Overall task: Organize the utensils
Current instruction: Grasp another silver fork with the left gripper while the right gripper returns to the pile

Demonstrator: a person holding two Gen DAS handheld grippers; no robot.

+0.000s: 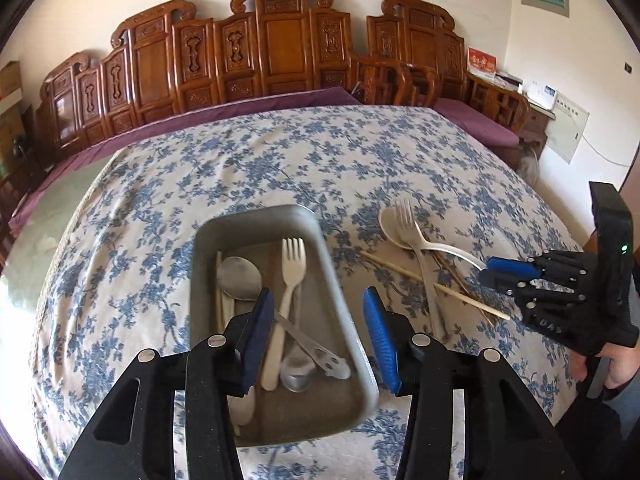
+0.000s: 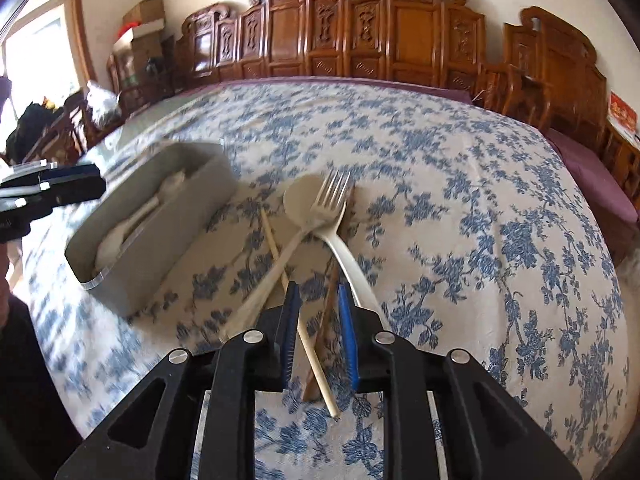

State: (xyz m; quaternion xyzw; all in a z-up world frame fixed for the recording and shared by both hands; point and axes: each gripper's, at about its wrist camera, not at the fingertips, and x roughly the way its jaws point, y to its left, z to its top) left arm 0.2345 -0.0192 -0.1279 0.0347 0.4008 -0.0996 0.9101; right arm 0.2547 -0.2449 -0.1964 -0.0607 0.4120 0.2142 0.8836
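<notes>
A grey tray [image 1: 256, 214] lies on the flowered tablecloth and holds a metal spoon [image 1: 240, 278], a white fork [image 1: 292, 264] and another metal utensil [image 1: 316, 350]. My left gripper [image 1: 320, 302] hovers over the tray, open, nothing between its blue pads. To the right of the tray [image 2: 172, 240] is a loose pile: a white spoon [image 2: 304, 200], a pale fork [image 2: 332, 200], a light chopstick [image 2: 326, 388] and a brown chopstick [image 2: 326, 316]. My right gripper [image 2: 319, 294] stands low over the chopsticks' near ends, open a narrow gap, straddling them without pressing.
The tablecloth [image 2: 480, 200] covers a large table with free cloth to the right of the pile. Carved wooden chairs [image 1: 280, 40] line the far side. A hand [image 1: 616, 364] holds the right gripper [image 1: 496, 274] at the right edge.
</notes>
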